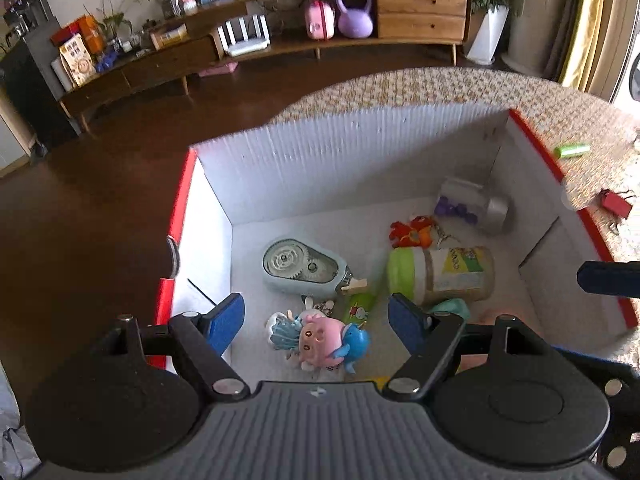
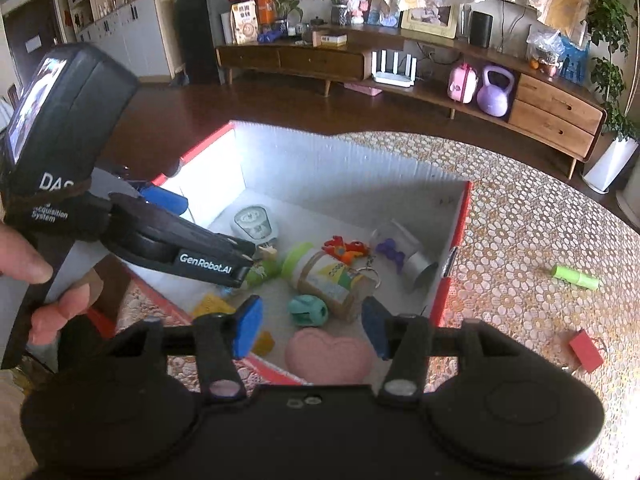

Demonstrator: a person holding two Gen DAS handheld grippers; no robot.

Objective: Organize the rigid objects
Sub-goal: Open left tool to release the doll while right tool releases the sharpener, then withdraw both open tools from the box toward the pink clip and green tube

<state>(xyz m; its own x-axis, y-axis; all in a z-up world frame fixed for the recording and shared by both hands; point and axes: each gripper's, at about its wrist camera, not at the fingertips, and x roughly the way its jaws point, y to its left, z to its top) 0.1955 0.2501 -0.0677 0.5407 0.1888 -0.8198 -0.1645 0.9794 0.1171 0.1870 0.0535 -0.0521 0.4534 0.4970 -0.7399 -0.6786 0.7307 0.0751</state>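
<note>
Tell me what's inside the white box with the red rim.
Inside the box: a correction tape dispenser, a green-lidded jar, an orange keychain toy, a pink plush toy. The grippers cover the near floor.

- The box (image 1: 360,160) looks like white ribbed corrugated plastic, matt, with red edges.
- The surface (image 2: 520,208) wears a patterned lace-like cloth, rough-looking.
- The jar (image 1: 452,274) is clear glossy plastic with a paper label and green lid.
- The floor (image 1: 100,184) is dark, polished wood.
- The tongs (image 1: 316,322) have matt black frames and blue rubbery pads (image 1: 226,320).
</note>
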